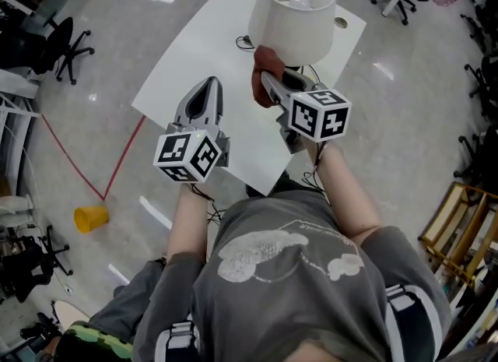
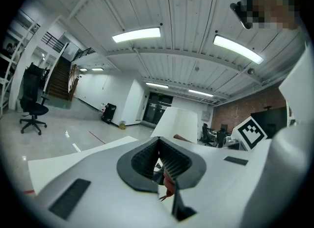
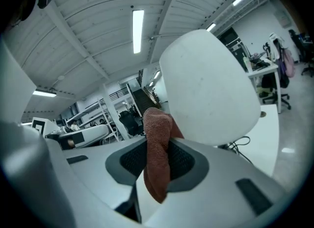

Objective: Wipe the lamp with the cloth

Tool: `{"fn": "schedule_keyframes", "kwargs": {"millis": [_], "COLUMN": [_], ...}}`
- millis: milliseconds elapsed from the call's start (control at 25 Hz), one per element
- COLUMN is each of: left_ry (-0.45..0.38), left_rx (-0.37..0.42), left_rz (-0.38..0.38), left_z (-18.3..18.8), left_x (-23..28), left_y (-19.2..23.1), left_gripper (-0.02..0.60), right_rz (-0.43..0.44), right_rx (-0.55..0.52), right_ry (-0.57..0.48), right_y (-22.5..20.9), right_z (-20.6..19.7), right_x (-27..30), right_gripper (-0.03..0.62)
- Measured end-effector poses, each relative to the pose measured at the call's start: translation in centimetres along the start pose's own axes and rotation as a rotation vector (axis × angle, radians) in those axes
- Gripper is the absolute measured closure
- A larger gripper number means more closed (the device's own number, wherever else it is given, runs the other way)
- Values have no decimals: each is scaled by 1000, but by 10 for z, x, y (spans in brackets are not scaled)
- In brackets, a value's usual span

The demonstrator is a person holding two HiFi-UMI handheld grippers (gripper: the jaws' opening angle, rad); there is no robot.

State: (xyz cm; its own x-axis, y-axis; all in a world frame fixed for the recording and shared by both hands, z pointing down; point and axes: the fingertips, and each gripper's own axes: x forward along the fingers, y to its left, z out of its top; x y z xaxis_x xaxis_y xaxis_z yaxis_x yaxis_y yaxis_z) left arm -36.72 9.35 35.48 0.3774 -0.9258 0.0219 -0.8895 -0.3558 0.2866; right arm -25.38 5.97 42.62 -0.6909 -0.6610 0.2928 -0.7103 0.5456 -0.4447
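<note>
The lamp's white shade (image 1: 299, 14) stands at the far side of the white table (image 1: 194, 57). A rust-brown cloth (image 1: 263, 68) touches the shade's lower left rim, and my right gripper (image 1: 268, 82) is shut on it. In the right gripper view the cloth (image 3: 158, 158) hangs folded between the jaws, with the shade (image 3: 208, 89) just above and to the right. My left gripper (image 1: 208, 84) hovers over the table to the left of the lamp, shut and holding nothing. In the left gripper view the shade (image 2: 179, 124) shows ahead beyond the shut jaws.
A black cable (image 1: 246, 41) lies on the table by the lamp's base. A yellow cup (image 1: 91, 217) sits on the floor at the left near red tape lines. Office chairs (image 1: 66, 45) stand at the far left and top right. A wooden rack (image 1: 459, 220) stands at the right.
</note>
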Motion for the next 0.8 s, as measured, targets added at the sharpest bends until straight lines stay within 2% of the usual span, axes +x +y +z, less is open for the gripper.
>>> {"fn": "schedule_keyframes", "kwargs": {"millis": [360,560,800], "left_ry": [-82,-97,-70], "left_rx": [52,67,72], "left_rz": [48,3,-99], "left_z": [41,56,64], "left_x": [9,15,38], "left_y": [-12,-3,15], "left_gripper": [574,574,574], "right_rz": [153,131,38], "right_rx": [-14,-16,20], "right_ry": [-106,-161,-237], "right_y": [42,55,52], "right_z": [66,93,116], "right_x": [-2,14,30], "right_gripper": [502,502,502]}}
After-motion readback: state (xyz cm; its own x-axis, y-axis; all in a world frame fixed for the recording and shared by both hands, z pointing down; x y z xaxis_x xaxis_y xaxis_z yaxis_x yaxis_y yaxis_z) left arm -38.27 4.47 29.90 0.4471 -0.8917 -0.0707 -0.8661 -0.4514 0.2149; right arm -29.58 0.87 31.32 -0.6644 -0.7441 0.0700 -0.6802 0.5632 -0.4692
